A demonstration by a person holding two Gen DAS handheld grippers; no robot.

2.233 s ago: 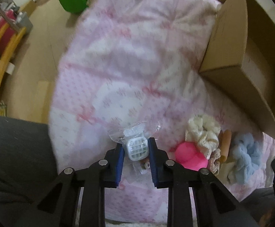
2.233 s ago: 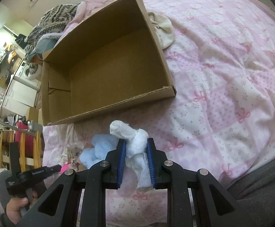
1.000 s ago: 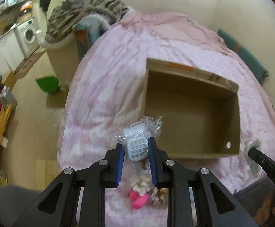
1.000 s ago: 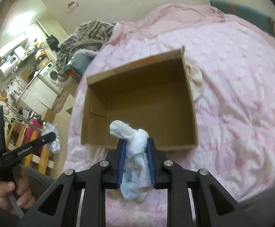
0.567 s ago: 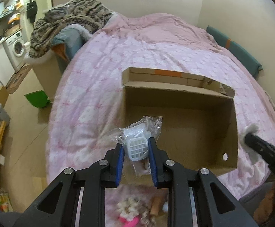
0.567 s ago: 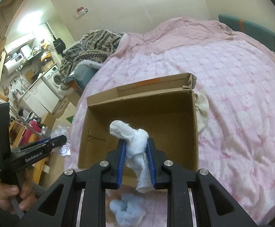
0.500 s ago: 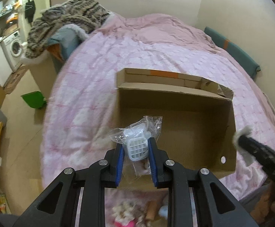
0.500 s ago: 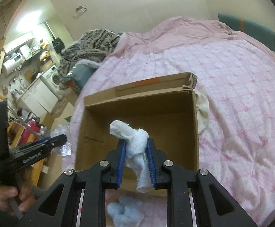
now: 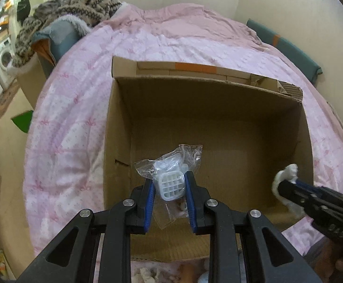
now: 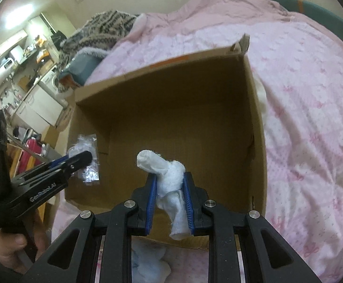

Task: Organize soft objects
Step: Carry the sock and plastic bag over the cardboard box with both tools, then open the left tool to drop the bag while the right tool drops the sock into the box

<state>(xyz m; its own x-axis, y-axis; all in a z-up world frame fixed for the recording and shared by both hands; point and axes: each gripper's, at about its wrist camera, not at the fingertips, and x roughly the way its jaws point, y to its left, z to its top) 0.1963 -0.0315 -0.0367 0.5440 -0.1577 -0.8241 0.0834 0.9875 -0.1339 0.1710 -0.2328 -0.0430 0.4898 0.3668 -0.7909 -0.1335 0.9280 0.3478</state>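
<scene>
- The left gripper [image 9: 168, 189] pinches a clear plastic bag [image 9: 169, 165] with a white gridded piece inside; the blue pads press the piece from both sides, and loose film sticks out above and hangs below the jaws.
- The right gripper [image 10: 170, 194] is clamped on a white cloth bundle [image 10: 169, 179]: a rolled end pokes up and to the left of the pads, and a tail droops below them.
- Both loads hang over the open mouth of the cardboard box [image 9: 117, 141], which sits on the pink quilt [image 9: 72, 108]. The bare box floor lies ahead of and below each claw, so the coming move is, as I judge it, a lowering and a release, not a reach sideways.
- In the left wrist view the bag sits over the near-left part of the floor, near the left wall; the right gripper with its cloth is at the near-right corner, by the right wall. The two are well apart, so neither should foul the other.
- The cloth's long axis runs roughly along the fingers, so it should drop tail first. The bag is light and may cling to the pads.
- More soft things [image 9: 145, 276] lie on the quilt just outside the near wall, under the grippers, not yet boxed.
</scene>
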